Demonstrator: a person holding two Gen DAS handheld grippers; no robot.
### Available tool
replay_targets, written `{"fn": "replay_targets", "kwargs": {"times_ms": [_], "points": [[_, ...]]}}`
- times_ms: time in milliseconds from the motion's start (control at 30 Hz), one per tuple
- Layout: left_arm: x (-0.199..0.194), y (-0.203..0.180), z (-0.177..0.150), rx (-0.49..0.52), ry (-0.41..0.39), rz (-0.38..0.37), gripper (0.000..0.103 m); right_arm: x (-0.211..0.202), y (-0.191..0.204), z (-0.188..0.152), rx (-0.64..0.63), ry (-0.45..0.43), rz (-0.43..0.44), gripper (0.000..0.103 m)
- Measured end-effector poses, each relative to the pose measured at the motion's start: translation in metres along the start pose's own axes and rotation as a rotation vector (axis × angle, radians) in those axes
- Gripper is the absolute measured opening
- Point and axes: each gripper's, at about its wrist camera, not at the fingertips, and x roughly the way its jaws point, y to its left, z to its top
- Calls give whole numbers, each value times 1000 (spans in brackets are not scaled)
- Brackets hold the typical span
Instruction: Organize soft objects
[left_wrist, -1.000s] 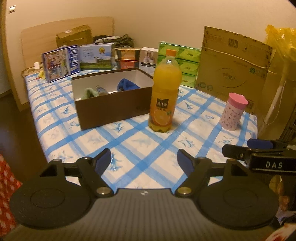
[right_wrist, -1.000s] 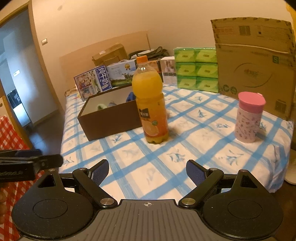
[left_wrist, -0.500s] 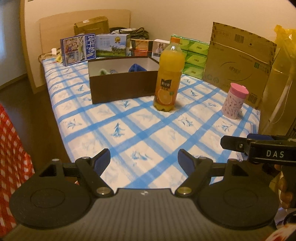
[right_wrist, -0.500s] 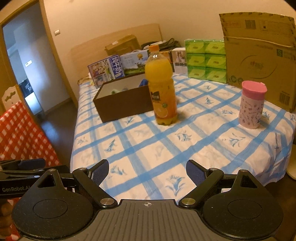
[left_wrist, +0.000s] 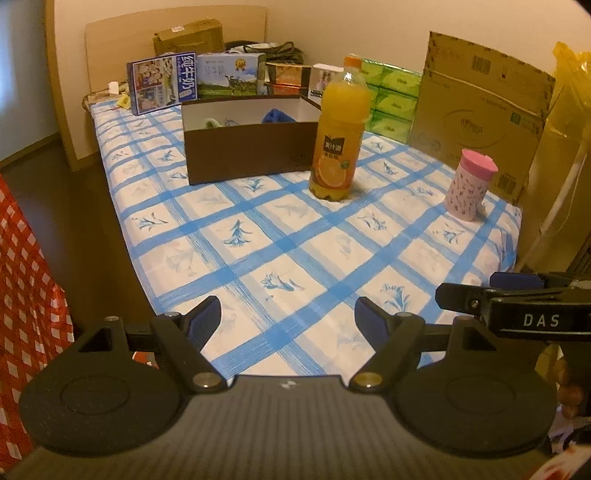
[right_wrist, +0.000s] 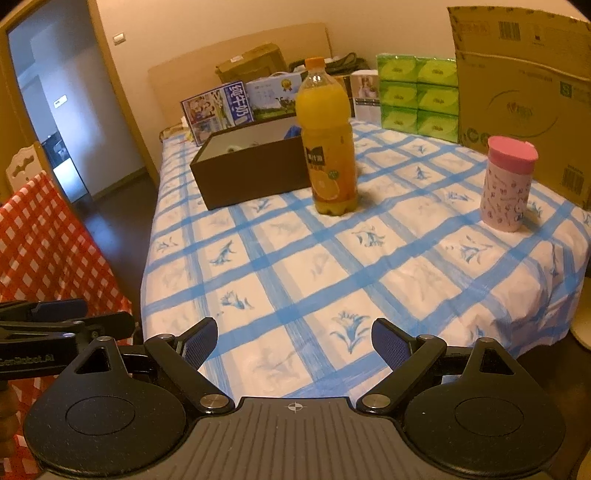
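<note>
A brown open box (left_wrist: 247, 151) stands on the blue-checked tablecloth (left_wrist: 295, 236) at the far middle; it also shows in the right wrist view (right_wrist: 251, 170). Inside it lie a blue soft item (left_wrist: 277, 116) and a pale green one (left_wrist: 210, 122), partly hidden by the box wall. My left gripper (left_wrist: 288, 319) is open and empty over the table's near edge. My right gripper (right_wrist: 293, 341) is open and empty, also at the near edge. Each gripper shows at the side of the other's view.
An orange juice bottle (left_wrist: 340, 133) stands just right of the box. A pink-lidded cup (left_wrist: 469, 184) stands at the right. Green tissue packs (left_wrist: 391, 99), a large cardboard box (left_wrist: 480, 107) and cartons (left_wrist: 162, 83) line the back. A red-checked cloth (right_wrist: 40, 236) hangs at the left.
Both grippers have pulled back from the table, so the box, bottle and cup look farther away. Both stay open and empty.
</note>
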Motion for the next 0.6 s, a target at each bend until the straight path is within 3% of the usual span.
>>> {"fn": "replay_targets", "kwargs": {"times_ms": [600], "points": [[19, -3, -3, 24, 42, -35, 78, 9, -6, -7, 18, 30, -27, 90]]}}
